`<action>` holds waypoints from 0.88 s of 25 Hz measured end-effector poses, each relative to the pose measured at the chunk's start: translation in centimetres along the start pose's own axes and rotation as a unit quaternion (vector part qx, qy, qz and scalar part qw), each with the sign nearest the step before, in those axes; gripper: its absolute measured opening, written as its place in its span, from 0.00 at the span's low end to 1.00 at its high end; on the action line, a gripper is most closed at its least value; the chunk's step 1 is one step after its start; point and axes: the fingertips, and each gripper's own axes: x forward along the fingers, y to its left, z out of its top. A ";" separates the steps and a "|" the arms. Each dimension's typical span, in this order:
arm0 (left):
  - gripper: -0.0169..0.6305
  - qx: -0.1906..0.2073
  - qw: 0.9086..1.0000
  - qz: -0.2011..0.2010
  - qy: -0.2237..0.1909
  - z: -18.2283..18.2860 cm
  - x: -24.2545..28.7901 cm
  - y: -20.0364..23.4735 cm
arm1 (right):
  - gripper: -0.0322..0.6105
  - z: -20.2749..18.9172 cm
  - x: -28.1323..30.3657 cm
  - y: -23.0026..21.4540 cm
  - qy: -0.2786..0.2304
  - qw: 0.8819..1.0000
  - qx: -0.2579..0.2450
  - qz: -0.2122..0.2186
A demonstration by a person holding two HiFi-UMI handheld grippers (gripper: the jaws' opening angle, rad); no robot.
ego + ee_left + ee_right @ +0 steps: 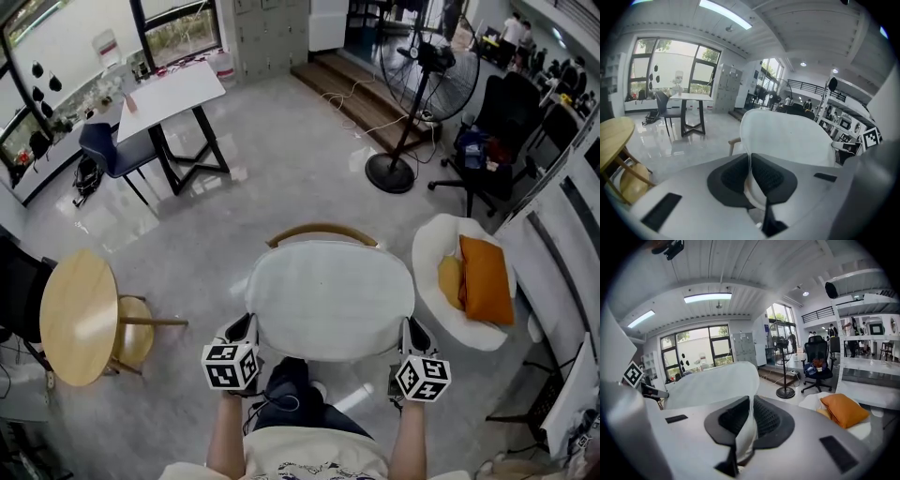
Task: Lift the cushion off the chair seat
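A flat white cushion (330,298) hangs in the air in front of me, held level by both grippers. It hides the chair seat below; only the curved wooden backrest (322,231) shows past its far edge. My left gripper (242,330) is shut on the cushion's near left corner, and the white fabric (787,138) runs out from between its dark pads (766,176). At the near right corner my right gripper (410,336) is shut on the cushion (715,383) too, its pads (764,420) pinching the edge.
A round wooden table (79,314) with a stool (131,330) stands at the left. To the right is a white round chair (450,319) with an orange cushion (485,279). Farther off are a standing fan (427,70), a black office chair (495,131) and a white desk (173,96).
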 end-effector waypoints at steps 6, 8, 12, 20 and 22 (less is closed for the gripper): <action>0.08 0.002 1.000 0.000 -0.016 0.8 -3.2 -0.4 | 0.12 1.3 -2.7 1.2 -0.018 1.000 -0.003 0.002; 0.08 0.005 1.000 0.001 -0.022 1.0 -4.2 -0.4 | 0.12 1.5 -3.5 1.7 -0.022 1.000 -0.006 0.003; 0.08 0.004 0.999 0.004 -0.033 1.3 -5.9 0.0 | 0.12 1.7 -4.6 2.8 -0.030 1.000 -0.003 0.007; 0.08 -0.001 0.999 0.005 -0.039 0.6 -6.6 0.2 | 0.12 1.5 -5.3 3.2 -0.033 0.999 -0.008 0.013; 0.08 -0.001 0.999 0.004 -0.039 0.3 -6.7 0.4 | 0.12 1.2 -5.3 3.5 -0.035 0.999 -0.007 0.012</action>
